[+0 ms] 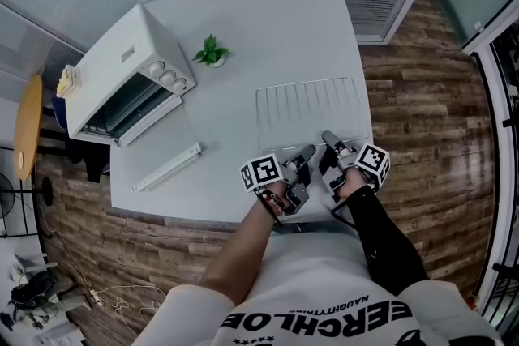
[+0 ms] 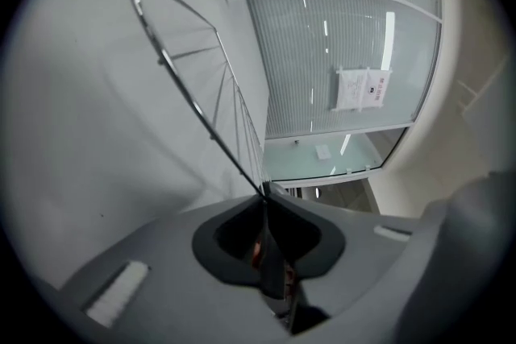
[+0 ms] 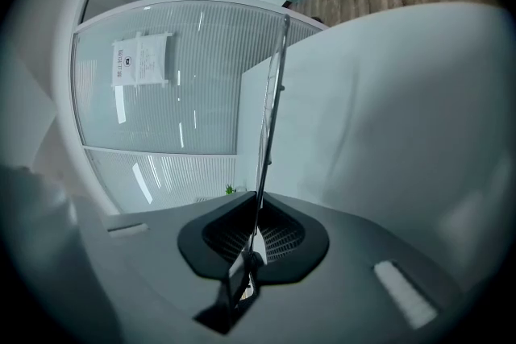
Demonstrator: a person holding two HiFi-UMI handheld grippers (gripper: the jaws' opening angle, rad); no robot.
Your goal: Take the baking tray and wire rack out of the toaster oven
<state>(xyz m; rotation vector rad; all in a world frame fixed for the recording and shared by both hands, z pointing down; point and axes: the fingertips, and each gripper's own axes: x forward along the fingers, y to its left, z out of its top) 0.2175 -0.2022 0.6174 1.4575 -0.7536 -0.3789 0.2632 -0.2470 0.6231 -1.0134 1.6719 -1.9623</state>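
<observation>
Head view: the toaster oven (image 1: 122, 65) stands at the far left corner of the white table (image 1: 268, 20), its door (image 1: 138, 111) hanging open. The inside is dark, so its contents cannot be told. The wire rack (image 1: 308, 105) lies flat on the table at the right, well apart from the oven. A small plant (image 1: 212, 53) stands between them and a long white strip (image 1: 166, 167) lies in front of the oven.

Both arms reach forward to the table's near edge, the left one bare and the right one in a black sleeve. The left gripper (image 1: 308, 151) and right gripper (image 1: 328, 138) sit side by side at the rack's near rim, tips angled toward each other.

In the left gripper view the jaws are clamped on the rack's rim wire (image 2: 186, 93). In the right gripper view they are likewise pinched on the rim (image 3: 272, 109).
</observation>
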